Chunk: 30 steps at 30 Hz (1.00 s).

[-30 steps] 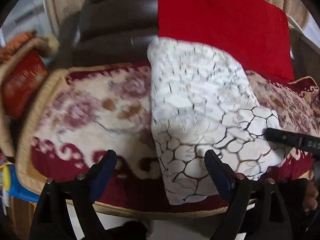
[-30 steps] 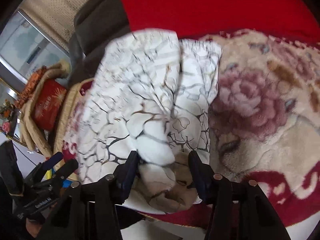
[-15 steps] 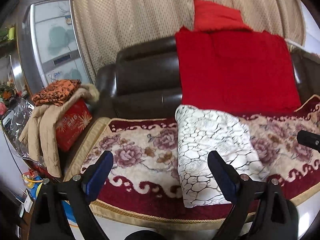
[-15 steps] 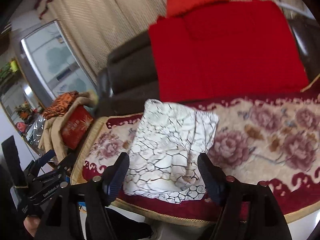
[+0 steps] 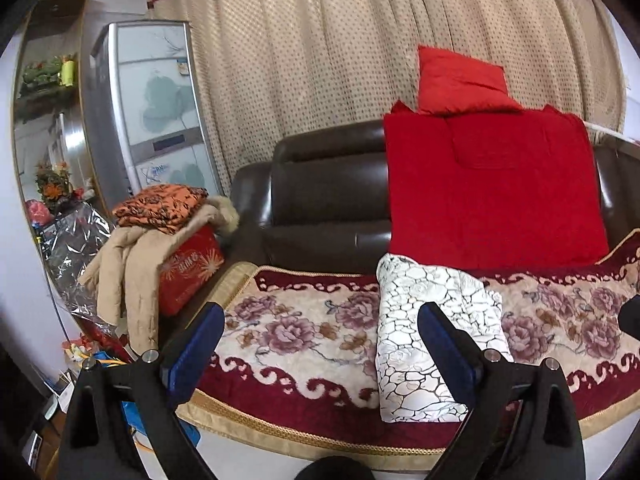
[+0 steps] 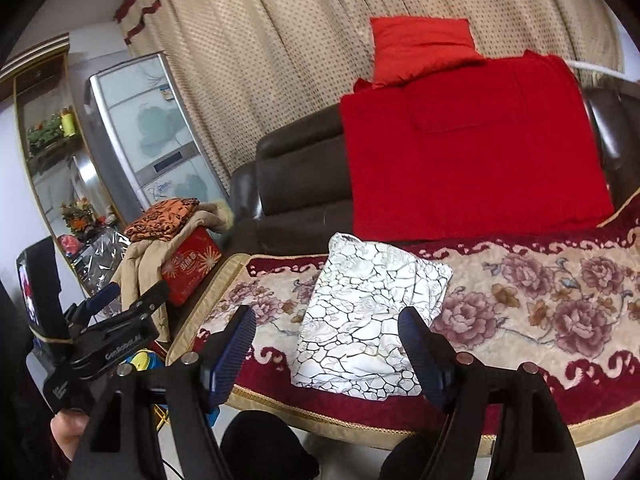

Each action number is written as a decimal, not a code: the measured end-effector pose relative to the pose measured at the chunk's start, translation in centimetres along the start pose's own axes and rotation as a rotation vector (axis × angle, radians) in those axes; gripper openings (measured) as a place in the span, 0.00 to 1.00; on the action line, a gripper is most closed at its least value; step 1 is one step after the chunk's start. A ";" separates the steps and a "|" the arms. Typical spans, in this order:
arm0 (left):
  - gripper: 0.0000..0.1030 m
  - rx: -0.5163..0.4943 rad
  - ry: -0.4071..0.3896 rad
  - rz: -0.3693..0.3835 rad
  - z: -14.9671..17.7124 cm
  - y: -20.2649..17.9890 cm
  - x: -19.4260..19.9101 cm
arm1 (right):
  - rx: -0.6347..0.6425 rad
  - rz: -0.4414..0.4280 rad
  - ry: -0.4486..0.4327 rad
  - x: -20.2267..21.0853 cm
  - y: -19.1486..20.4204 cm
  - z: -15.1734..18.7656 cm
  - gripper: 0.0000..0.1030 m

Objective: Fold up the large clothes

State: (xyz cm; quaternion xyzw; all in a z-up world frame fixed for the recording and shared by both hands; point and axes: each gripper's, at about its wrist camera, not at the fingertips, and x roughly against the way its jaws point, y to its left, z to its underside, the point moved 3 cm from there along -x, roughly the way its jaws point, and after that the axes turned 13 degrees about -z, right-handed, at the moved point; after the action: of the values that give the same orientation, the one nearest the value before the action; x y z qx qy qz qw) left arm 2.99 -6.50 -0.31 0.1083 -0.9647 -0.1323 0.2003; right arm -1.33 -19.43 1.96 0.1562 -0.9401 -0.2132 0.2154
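Observation:
A folded white garment (image 5: 416, 320) (image 6: 360, 320) with a dark crackle pattern lies on the floral sofa cover (image 5: 304, 332) (image 6: 532, 300), near its front edge. My left gripper (image 5: 320, 332) hangs open in front of the sofa, well back from the garment, with nothing between its blue pads. My right gripper (image 6: 328, 336) is also open and empty, drawn back above the sofa's front edge. The left gripper (image 6: 112, 304) shows at the left of the right wrist view, held by a hand (image 6: 68, 432).
A red blanket (image 5: 492, 188) and a red pillow (image 5: 460, 80) rest on the brown sofa back (image 5: 320, 200). At the left stand a red box (image 5: 188, 268) with a beige coat (image 5: 132, 276) and an orange cloth (image 5: 160, 208), then a fridge (image 5: 156, 108). Curtains hang behind.
Both grippers have pulled up and back from the sofa. The right jaws, closely framing the garment's folded edge a second ago, have widened and come away from it. The garment stays folded on the seat.

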 end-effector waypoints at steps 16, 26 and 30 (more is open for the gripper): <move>0.94 0.015 -0.071 -0.071 -1.2 2.4 4.2 | 0.069 -0.034 -0.062 3.1 3.8 -0.2 0.75; 0.95 0.038 -0.093 -0.084 -1.8 3.8 5.9 | 0.068 -0.010 -0.011 2.1 5.1 0.6 0.75; 0.95 0.051 -0.107 -0.089 -1.9 4.4 6.6 | 0.068 0.012 -0.005 1.9 5.4 1.0 0.75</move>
State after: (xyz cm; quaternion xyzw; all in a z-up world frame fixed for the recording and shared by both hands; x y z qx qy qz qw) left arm -2.84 -4.52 5.07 0.1490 -0.9713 -0.1221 0.1396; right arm -4.56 -15.15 4.34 0.1574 -0.9482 -0.1801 0.2089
